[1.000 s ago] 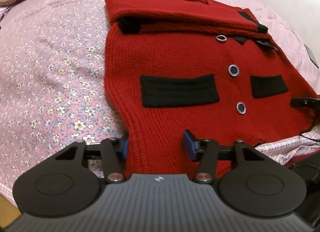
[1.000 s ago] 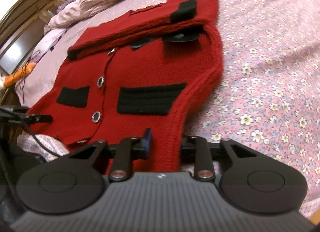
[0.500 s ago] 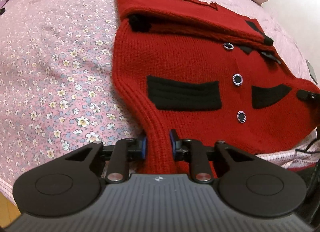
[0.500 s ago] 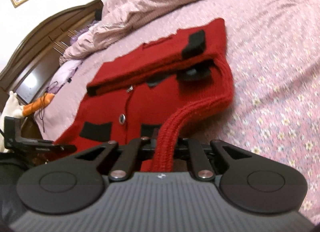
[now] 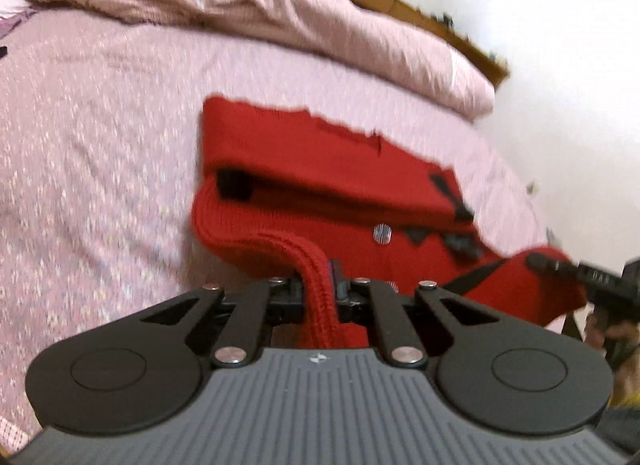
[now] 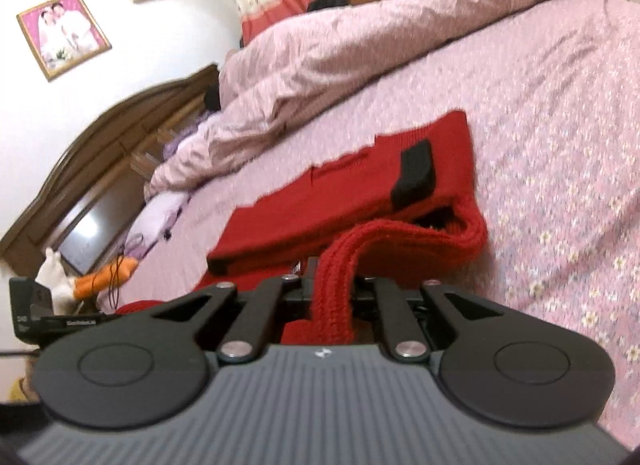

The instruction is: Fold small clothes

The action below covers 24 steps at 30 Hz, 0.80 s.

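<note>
The red knitted cardigan (image 5: 344, 201) lay across the middle of the left wrist view on the floral bedsheet (image 5: 100, 169), its far part already turned over into a flat band with black cuffs showing at each end. The left hand-held gripper (image 5: 320, 289) had its jaws drawn nearly together on the ribbed hem, which ran up as a thick red cord between them at lower centre. In the right wrist view the right hand-held gripper (image 6: 332, 289) was pinched in the same way on the other end of the hem, and the cardigan (image 6: 360, 193) rose from the bedsheet (image 6: 560, 145) toward it in a lifted loop.

The chief risk looked to be the grip itself: each hold seemed to take only the bunched rib edge, so the weight of the hanging knit could pull it free mid-carry. If one hand-held gripper travelled faster or higher than the other, the hem would probably land askew over the folded band. A drag along the bedsheet might also undo the earlier fold or rumple the sheet. Both views were blurred, so how deep the fabric sat in the jaws could not be told.
</note>
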{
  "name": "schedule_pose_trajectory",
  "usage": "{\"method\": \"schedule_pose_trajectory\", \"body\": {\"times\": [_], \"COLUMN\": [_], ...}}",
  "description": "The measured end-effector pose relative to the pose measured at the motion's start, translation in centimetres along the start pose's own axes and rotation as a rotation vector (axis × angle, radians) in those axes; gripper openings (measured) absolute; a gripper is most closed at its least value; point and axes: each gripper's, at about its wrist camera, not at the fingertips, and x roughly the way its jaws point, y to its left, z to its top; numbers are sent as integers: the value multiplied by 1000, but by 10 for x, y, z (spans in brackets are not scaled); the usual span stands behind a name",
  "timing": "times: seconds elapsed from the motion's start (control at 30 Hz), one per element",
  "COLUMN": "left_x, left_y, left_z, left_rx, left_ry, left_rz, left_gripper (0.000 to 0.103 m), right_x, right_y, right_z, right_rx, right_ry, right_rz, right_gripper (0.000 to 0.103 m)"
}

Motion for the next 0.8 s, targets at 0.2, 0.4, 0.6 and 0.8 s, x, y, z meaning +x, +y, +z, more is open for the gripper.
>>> {"method": "schedule_pose_trajectory", "body": {"times": [0.2, 0.4, 0.6, 0.8], "left_x": [5, 15, 35, 64], "left_y": [1, 3, 12, 22], "left_z": [36, 66, 99, 130], "left_rx": [-78, -120, -175, -196], "left_ry": [-92, -143, -169, -184], "left_rz": [-11, -10, 17, 93], "left_gripper": [11, 11, 10, 10], "right_x": [2, 10, 28, 55], "right_y": [-3, -7, -17, -32], "right_z": [19, 41, 65, 90], "right_rx": [43, 61, 98, 131], "right_ry": [-75, -132, -170, -192], "right_rz": [-5, 3, 1, -23], "right_gripper": [10, 10, 10, 10]}}
